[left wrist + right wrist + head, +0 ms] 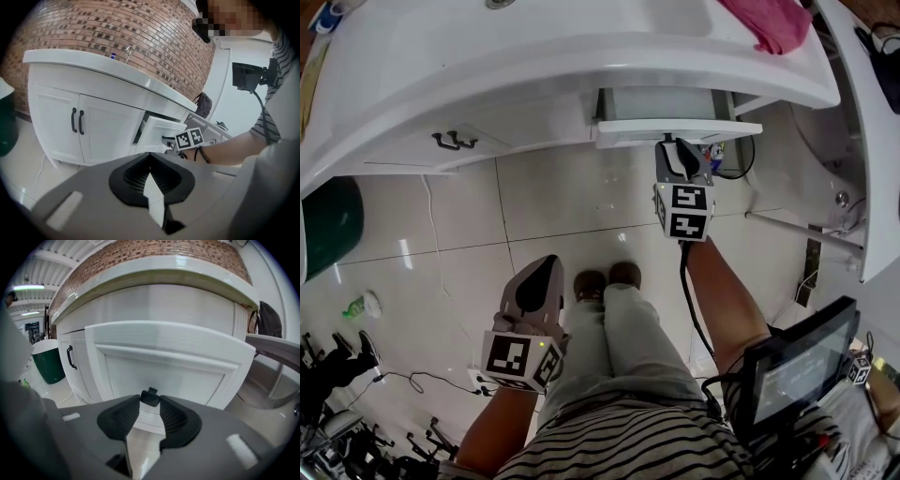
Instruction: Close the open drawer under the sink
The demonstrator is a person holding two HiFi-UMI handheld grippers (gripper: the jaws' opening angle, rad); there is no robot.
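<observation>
The white cabinet (412,141) under the sink fills the top of the head view. Its worktop (534,56) curves across, with a pink cloth (769,21) lying at the right end. The drawer (675,129) stands partway out of the cabinet, to the right of the two doors with dark handles (455,141), and its box shows behind the front panel. The closing step looks ready to begin: the drawer is open and the grip on it seems already made. The right forearm (722,300) reaches forward and slightly up from the body, nearly straight. It holds the right claw (680,157) against the drawer front, pointing square at the panel. In the right gripper view the jaws are drawn in on the small dark drawer handle (150,398), which sits between their tips and seems to touch both. The next move probably calls for a level push straight along the drawer's slides, keeping the panel square so it does not bind, until the front meets the cabinet face. The left arm (492,431) hangs low beside the person's legs, well apart from the cabinet. The left claw (546,267) points forward over the tiled floor, jaws together with nothing between them, and seems to take no part in the job.
</observation>
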